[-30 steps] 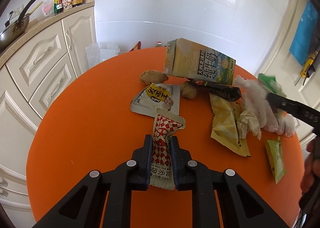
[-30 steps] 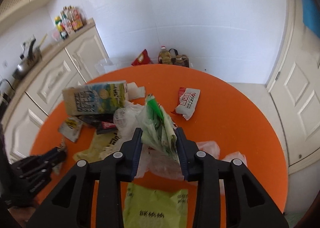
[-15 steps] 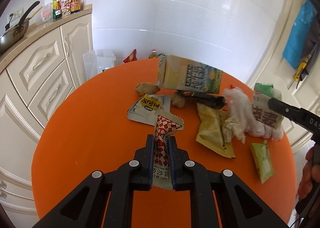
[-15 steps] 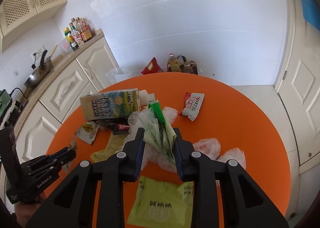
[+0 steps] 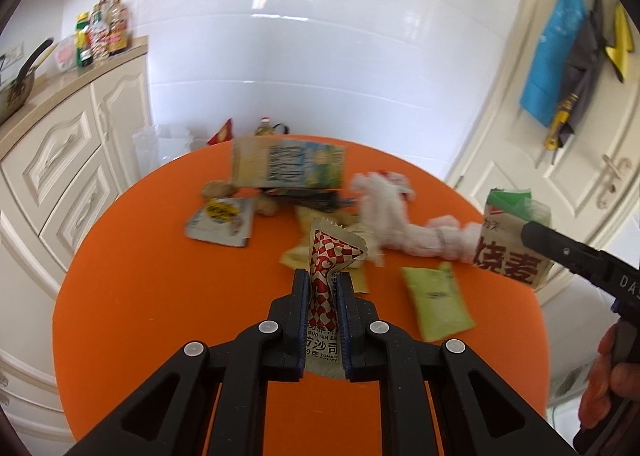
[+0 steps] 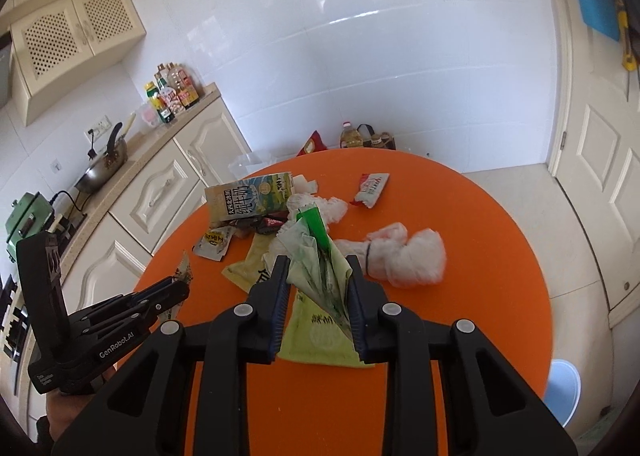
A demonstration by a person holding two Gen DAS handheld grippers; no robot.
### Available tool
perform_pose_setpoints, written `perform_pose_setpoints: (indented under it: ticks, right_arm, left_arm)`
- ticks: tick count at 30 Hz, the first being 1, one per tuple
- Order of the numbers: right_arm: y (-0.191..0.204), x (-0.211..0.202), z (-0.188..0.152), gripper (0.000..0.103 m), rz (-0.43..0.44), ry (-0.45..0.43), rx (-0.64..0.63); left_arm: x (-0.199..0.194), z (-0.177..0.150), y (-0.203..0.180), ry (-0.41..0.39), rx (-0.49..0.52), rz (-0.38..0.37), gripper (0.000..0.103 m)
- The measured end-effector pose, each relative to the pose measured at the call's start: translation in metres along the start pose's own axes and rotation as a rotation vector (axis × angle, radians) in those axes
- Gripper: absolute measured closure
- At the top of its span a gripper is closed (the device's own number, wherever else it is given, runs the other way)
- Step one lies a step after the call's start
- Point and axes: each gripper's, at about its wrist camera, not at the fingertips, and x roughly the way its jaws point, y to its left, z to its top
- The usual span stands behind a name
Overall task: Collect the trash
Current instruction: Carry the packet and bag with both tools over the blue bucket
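Black tool (image 5: 323,280), blue pads (image 6: 280,296), silver screws, white lettering

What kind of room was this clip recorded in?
Most likely a home kitchen. Cream cabinets run under a countertop holding a pan and sauce bottles, the walls are white tile, and a round orange table is littered with food wrappers.
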Motion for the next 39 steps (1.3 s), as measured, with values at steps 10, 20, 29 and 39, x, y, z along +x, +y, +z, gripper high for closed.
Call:
perform_pose_setpoints:
  ticks: [10,20,29,39]
  right_arm:
    - [-0.045,-0.078,-0.013,0.076,-0.060,-0.098,0.066]
    - [-0.138,-0.189,-0.036,0.076,-0.255,-0.223,0.195]
    - [-0.257,-0.231,-0.087,0.076,-0.419,-0.193,0.385]
    - [-0.374,-0.169,-0.150,0.076,-0.421,-0.028,0.614]
  left_arm:
    - [-0.081,-0.083,-0.077,-0.039,0.147,-0.130,0.094]
    - [-0.066,-0.104,-0.210,-0.017,0.332,-0.346,0.094]
    - [0.026,-0.110,-0.330,0.196,0.471,-0.508,0.094]
    - [0.166,-0.140,-0.418,0.511,0.557,-0.495,0.091]
